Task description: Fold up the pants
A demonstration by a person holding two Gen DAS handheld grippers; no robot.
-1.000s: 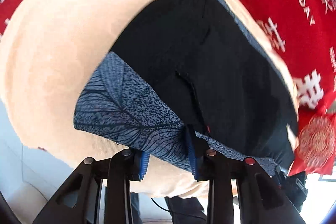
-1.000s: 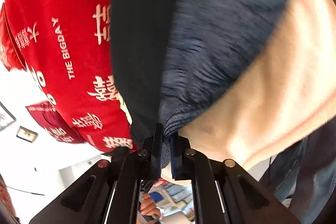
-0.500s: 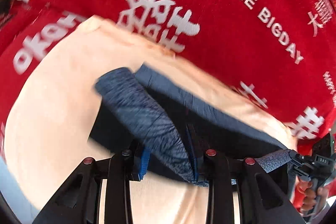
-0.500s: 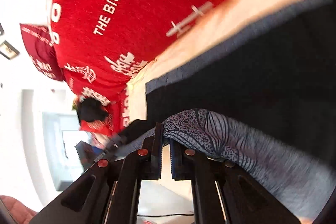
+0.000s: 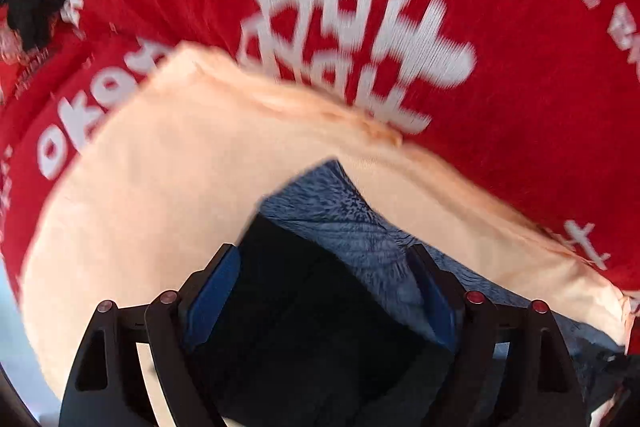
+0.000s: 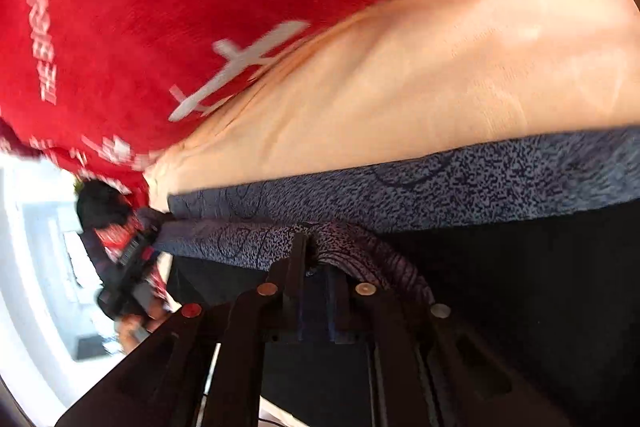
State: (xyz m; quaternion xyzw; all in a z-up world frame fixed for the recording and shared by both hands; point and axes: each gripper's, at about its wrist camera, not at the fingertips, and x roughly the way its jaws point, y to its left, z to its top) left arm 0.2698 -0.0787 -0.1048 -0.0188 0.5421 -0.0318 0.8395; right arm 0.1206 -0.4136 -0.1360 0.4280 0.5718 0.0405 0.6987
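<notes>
In the left wrist view the left gripper (image 5: pixel 324 291) has just spread its jaws wide above the pants (image 5: pixel 352 227), whose speckled blue hem and dark inner side lie between the pads without being pinched, on the peach cloth (image 5: pixel 168 167) near its edge against the red blanket (image 5: pixel 500 27). In the right wrist view the right gripper (image 6: pixel 316 259) has begun easing apart, though blue fabric is bunched between its narrow jaws just below the peach cloth. The pants look light, limp and easily rumpled, so I'd take them at the hem edge or corners.

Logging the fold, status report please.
Left gripper jaws just opened wide, gripping nothing. Right gripper easing open, pants hem still between pads. Nothing in the way.
</notes>
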